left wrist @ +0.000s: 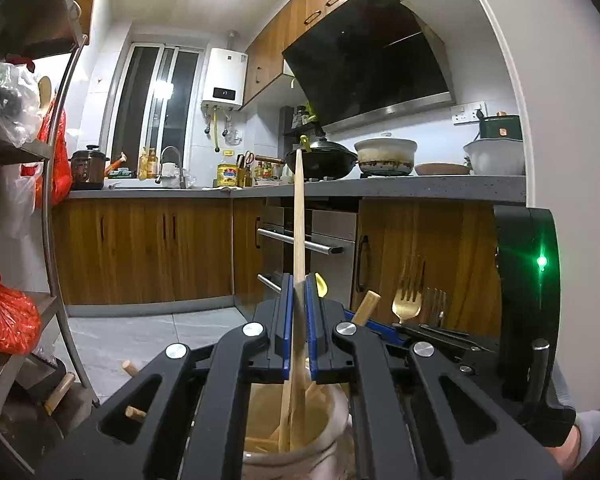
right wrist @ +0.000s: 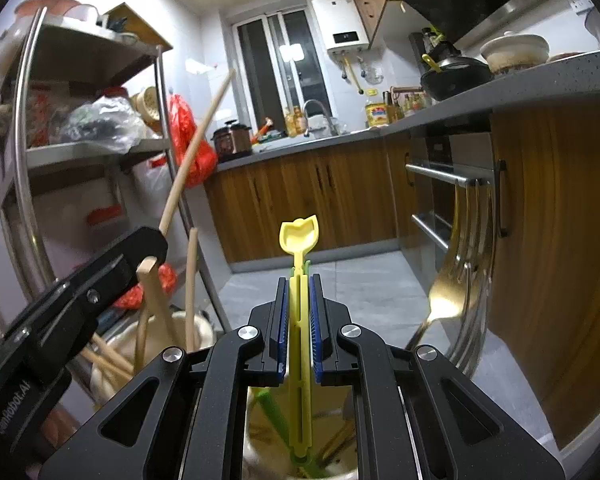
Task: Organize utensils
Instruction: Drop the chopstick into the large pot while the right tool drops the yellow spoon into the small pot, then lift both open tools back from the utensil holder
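My left gripper is shut on a long wooden utensil that stands upright with its lower end inside a pale ceramic holder below the jaws. That holder has several more wooden sticks in it. My right gripper is shut on a yellow plastic utensil whose lower end goes into a second holder, next to a green utensil. A gold fork and a silver fork stand to the right. The left gripper with its stick shows in the right wrist view.
A metal shelf rack with bags stands at the left. Wooden cabinets, an oven and a grey countertop with a wok and pots lie ahead. The floor is grey tile. The forks also show in the left wrist view.
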A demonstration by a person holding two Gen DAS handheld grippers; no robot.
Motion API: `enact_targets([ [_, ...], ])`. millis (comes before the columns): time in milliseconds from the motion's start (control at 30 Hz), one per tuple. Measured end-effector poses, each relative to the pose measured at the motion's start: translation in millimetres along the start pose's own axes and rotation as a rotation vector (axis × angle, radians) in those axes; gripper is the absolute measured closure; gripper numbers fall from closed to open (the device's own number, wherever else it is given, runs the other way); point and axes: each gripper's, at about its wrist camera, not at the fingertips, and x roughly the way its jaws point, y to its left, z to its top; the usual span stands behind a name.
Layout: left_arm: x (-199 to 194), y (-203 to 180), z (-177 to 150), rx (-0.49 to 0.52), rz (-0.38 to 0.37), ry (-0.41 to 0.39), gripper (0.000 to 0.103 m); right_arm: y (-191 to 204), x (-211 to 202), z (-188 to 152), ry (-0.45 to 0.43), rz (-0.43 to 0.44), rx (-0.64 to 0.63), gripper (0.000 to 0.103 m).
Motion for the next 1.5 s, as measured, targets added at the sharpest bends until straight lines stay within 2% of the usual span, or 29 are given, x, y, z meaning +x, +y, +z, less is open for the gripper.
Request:
enact_targets([
  [133,-6.0,2.3,0.5,0.001,-0.014,0.001,0.097,-2.3,-7.5,-4.0,0.025,-0.002,0.007,0.092],
  [333,-17.7,-3.7,1.5,0.059,-0.029,0.01,0.097,-5.1,-24.6,-10.0,0.044,0.005,0.005,0.092],
  [400,-20.2,-4.4,1.3,0.076,-0.008,0.018,0.097,-5.4,-29.0,-12.3,0.052,0.003,0.002,0.092],
  [667,-21.4,-3.7,-1.1,0.086,-0.01,0.026,0.097,-4.7,-42.4,-24.4,0.103,0.009,-0.003,0.092],
  [833,-21.2,-2.7,-1.8,0.08,-0.008,0.021,0.097,-2.6,-36.7,-27.6,0.134,0.011,-0.012,0.092],
  [1000,-21.8,-3.3,-3.5,0.075,-0.011,0.018,0.097,-1.9,-35.0,-27.4,0.135,0.009,-0.017,0.092],
  [1200,-25.1,-2.9,-2.6,0.069,-0.01,0.002,0.095,-1.7,-37.1,-26.4,0.122,0.007,-0.013,0.082],
  [1400,-30.5,-7.8,9.8,0.072,-0.014,-0.023,0.094,1.3,-49.6,-21.9,0.08,-0.001,-0.028,0.081],
  [1433,-33.0,-10.0,14.5,0.073,-0.016,-0.033,0.091,0.8,-53.4,-21.6,0.07,-0.002,-0.028,0.078],
  [1467,-35.5,-11.5,17.9,0.073,-0.016,-0.041,0.081,0.2,-57.7,-21.1,0.06,0.002,-0.024,0.076],
  [1500,-38.3,-13.3,21.1,0.074,-0.015,-0.05,0.077,-0.6,-61.4,-20.9,0.052,0.004,-0.022,0.076],
])
